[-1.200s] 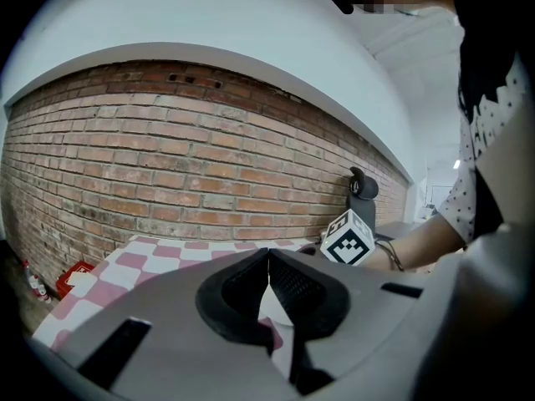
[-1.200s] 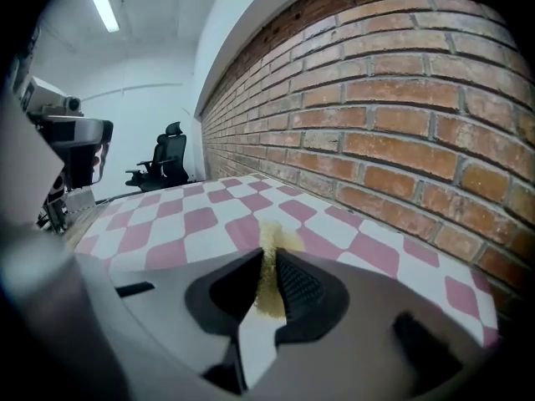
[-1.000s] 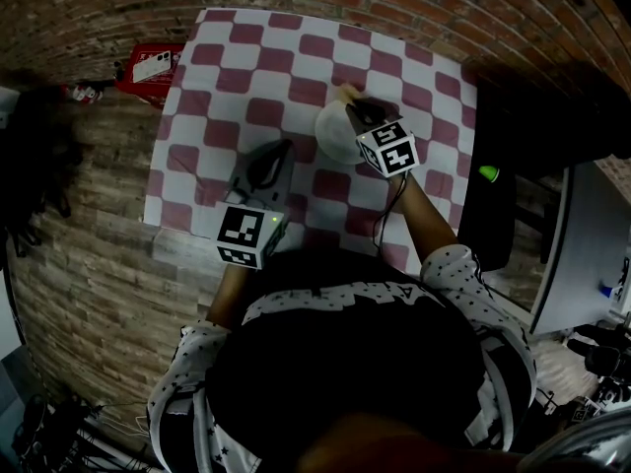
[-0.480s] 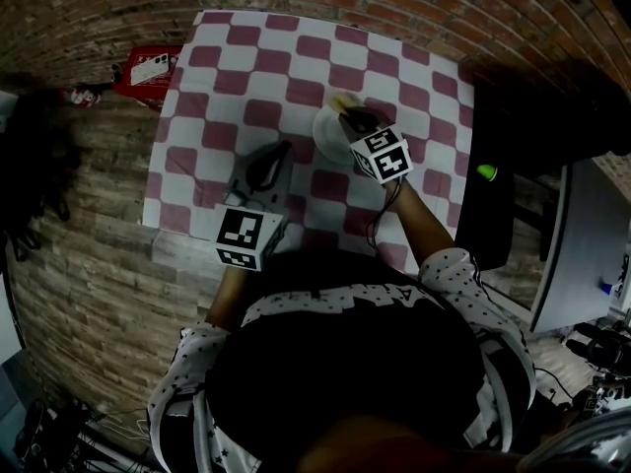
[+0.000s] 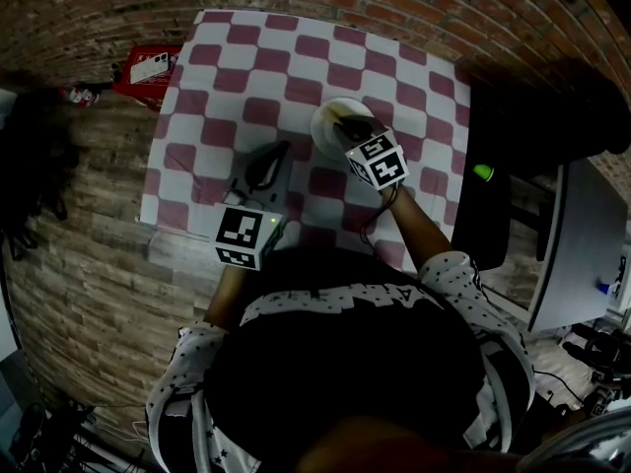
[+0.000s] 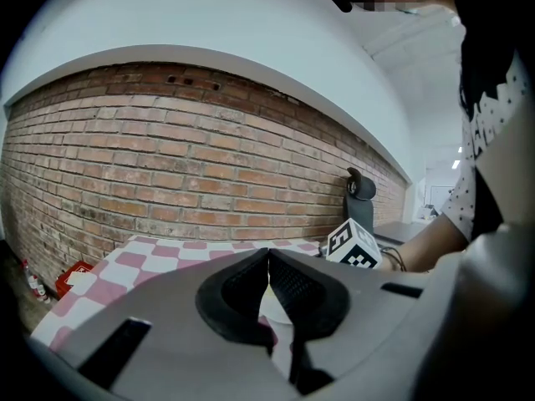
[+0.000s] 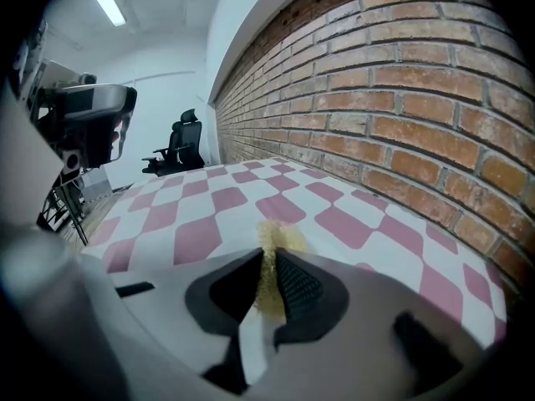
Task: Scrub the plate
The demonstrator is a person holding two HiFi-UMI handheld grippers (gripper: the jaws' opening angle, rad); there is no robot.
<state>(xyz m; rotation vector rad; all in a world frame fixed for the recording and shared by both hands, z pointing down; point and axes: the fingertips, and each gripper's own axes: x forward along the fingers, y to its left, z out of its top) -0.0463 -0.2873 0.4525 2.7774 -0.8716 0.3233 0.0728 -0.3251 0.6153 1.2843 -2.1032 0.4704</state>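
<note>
Plate [image 5: 329, 116] sits upper centre of the head view on the checkered cloth [image 5: 246, 67]. My right gripper [image 5: 349, 129] is over it, clamped on a yellow scrub pad [image 7: 274, 239]. The pad sticks out past the tips so it meets the plate, not the jaws. Left gripper [image 5: 279, 154] sits lower left of the plate, jaws pressed together on nothing. Looks idle, not bracing the plate.

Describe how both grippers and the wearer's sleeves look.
Left gripper and right gripper share grey moulded bodies with black ridged jaw pads. Each carries a white cube with black square markers. A thin dark cable runs from the right one. Sleeves are white with small dark dots.
</note>
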